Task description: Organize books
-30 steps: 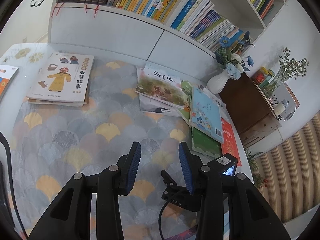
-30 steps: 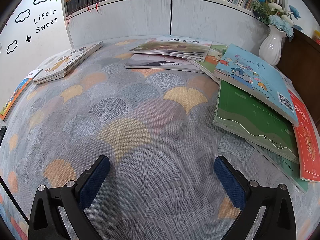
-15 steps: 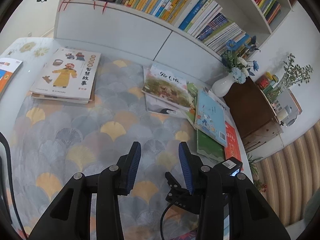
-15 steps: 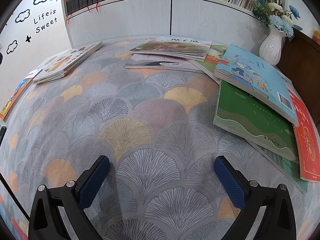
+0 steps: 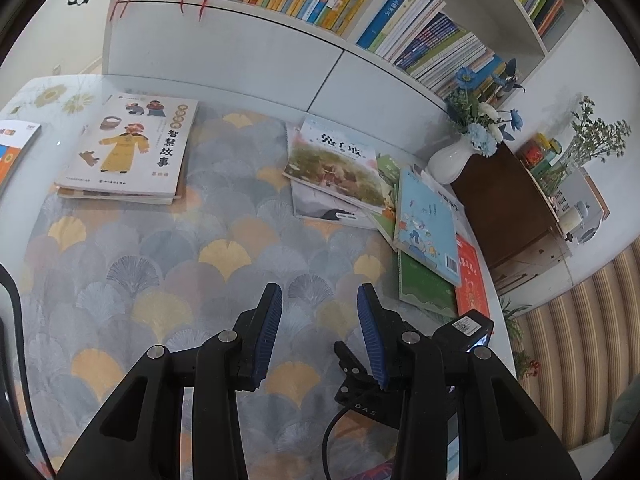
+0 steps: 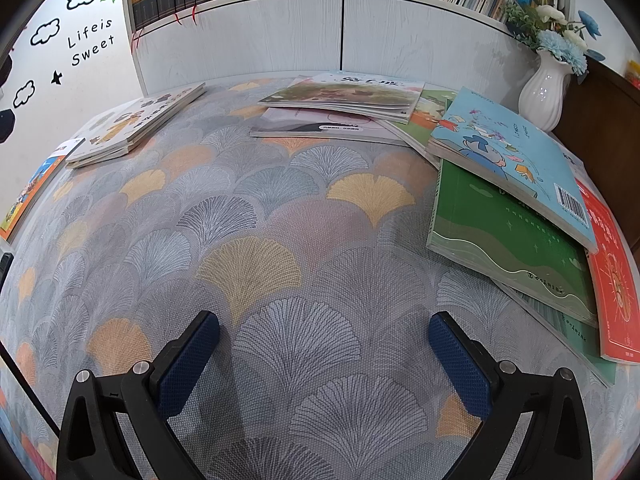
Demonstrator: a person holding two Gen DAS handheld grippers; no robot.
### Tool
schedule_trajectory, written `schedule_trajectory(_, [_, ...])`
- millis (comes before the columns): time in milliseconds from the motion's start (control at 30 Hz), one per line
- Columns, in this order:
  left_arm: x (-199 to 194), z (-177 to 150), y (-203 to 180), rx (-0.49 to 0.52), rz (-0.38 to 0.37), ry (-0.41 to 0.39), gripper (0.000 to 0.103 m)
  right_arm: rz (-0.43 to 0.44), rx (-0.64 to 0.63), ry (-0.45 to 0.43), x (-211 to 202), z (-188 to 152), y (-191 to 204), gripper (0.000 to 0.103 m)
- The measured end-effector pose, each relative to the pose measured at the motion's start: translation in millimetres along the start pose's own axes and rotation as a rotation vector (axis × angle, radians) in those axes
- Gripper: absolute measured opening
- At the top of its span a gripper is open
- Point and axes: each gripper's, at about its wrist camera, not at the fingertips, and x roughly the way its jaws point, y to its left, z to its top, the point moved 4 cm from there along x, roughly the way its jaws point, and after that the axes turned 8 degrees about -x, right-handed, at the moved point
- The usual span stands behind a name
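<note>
In your left wrist view, the left gripper (image 5: 319, 300) sits at lower centre, its jaws a narrow gap apart with nothing between them. Part of the right gripper (image 5: 466, 330) pokes out behind its right finger. The patterned cloth (image 5: 160, 264) ahead of you is bare. A white book (image 5: 128, 152) tops a small stack at upper left; an orange book (image 5: 12, 148) lies at the left edge. A scattered pile lies right of centre, with a blue book (image 5: 426, 220) over a green book (image 5: 424, 284). A vase (image 5: 450, 162) of flowers stands just beyond the pile. The shelf (image 5: 400, 68) at the top holds rows of upright books.

In your right wrist view, the right gripper (image 6: 324, 340) at the bottom is spread wide and empty. The blue book (image 6: 508, 160) overlaps the green book (image 6: 504, 240) at right; a red book (image 6: 612, 280) lies at the right edge.
</note>
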Motion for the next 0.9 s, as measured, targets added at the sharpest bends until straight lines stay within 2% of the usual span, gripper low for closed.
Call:
schedule_trajectory(533, [15.9,1.5,1.7,0.004,0.015,0.042,0.036,0.0,0.0,0.0,-0.1,-0.1,0.1,0.103])
schedule_trajectory(700, [22.1,5.6,4.1,0.006,0.011,0.033,0.036,0.0,0.0,0.0,-0.3,0.1,0.1,0.103])
schedule_trajectory(900, [48.5,33.0,0.2,0.036,0.014,0.051,0.036,0.0,0.0,0.0,-0.2,-0.2,0.2,0.103])
